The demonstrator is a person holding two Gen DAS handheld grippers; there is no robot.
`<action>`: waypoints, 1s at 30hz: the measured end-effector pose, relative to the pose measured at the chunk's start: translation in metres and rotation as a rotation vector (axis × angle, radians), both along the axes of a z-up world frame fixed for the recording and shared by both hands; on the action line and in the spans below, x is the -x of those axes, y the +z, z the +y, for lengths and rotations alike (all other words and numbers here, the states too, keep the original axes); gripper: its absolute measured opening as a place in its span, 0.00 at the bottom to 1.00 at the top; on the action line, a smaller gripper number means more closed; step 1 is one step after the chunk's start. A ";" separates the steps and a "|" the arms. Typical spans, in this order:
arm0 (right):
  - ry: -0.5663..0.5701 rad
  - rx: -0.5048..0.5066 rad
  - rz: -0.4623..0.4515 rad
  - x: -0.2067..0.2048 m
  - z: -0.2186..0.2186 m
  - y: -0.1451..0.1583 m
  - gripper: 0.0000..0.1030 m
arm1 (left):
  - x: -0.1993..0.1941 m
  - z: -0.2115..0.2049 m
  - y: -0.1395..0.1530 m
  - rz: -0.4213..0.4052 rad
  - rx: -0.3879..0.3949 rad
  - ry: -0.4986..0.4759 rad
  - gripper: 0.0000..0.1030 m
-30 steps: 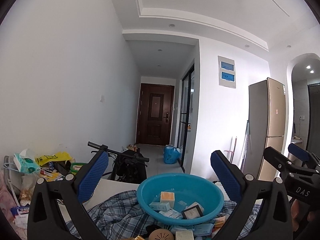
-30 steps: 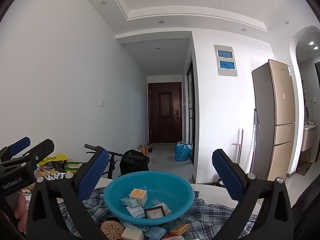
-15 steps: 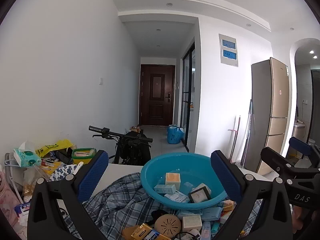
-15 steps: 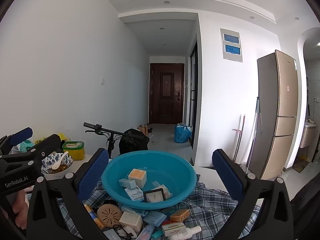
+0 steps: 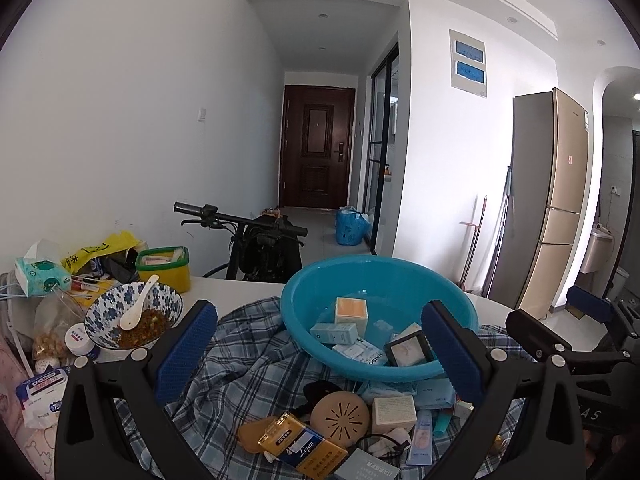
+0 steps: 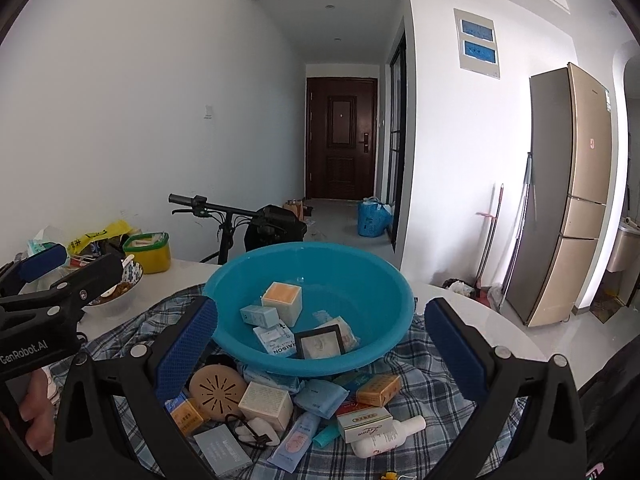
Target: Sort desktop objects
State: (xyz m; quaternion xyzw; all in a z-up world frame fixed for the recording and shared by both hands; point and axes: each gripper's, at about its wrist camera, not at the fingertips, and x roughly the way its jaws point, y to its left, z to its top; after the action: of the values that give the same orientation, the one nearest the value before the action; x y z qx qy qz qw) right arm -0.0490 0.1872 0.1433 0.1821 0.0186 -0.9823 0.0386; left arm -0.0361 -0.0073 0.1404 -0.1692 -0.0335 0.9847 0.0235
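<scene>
A blue plastic basin (image 5: 304, 296) (image 6: 360, 272) sits on a plaid cloth (image 5: 240, 364) (image 6: 436, 360) and holds several small boxes. In front of it lies a heap of small items: a round beige disc (image 5: 340, 414) (image 6: 218, 388), a gold cigarette pack (image 5: 300, 446), a cream box (image 6: 266, 404), a white bottle (image 6: 390, 436), sachets and tubes. My left gripper (image 5: 320, 344) is open above the heap, with nothing between its fingers. My right gripper (image 6: 320, 340) is open too, framing the basin's front.
A patterned bowl (image 5: 134, 316) with food and a white spoon stands left of the cloth, beside a green-lidded tub (image 5: 162, 266), tissue packs and bags. A bicycle (image 5: 256, 240) stands behind the white table. A hand (image 6: 36, 412) holds the left tool.
Both views have tipped downward and drawn closer to the table; the heap of items in front of the basin now shows. Both grippers stay open.
</scene>
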 end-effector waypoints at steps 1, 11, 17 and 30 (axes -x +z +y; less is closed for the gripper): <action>0.002 0.004 -0.009 0.001 0.000 -0.002 1.00 | 0.000 0.001 -0.002 -0.007 0.002 0.001 1.00; 0.006 0.006 -0.078 0.010 -0.001 -0.025 1.00 | 0.011 0.002 -0.031 -0.095 0.022 0.002 1.00; -0.004 0.009 -0.121 0.013 0.001 -0.039 1.00 | 0.014 0.002 -0.041 -0.126 0.032 -0.002 1.00; -0.026 0.013 -0.192 0.025 0.005 -0.063 1.00 | 0.028 0.007 -0.073 -0.223 0.065 0.004 1.00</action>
State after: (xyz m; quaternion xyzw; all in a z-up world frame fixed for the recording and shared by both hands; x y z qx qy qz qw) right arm -0.0736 0.1921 0.0799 0.2752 0.0060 -0.9609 0.0288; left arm -0.0643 -0.0005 0.0677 -0.2784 -0.0042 0.9604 0.0120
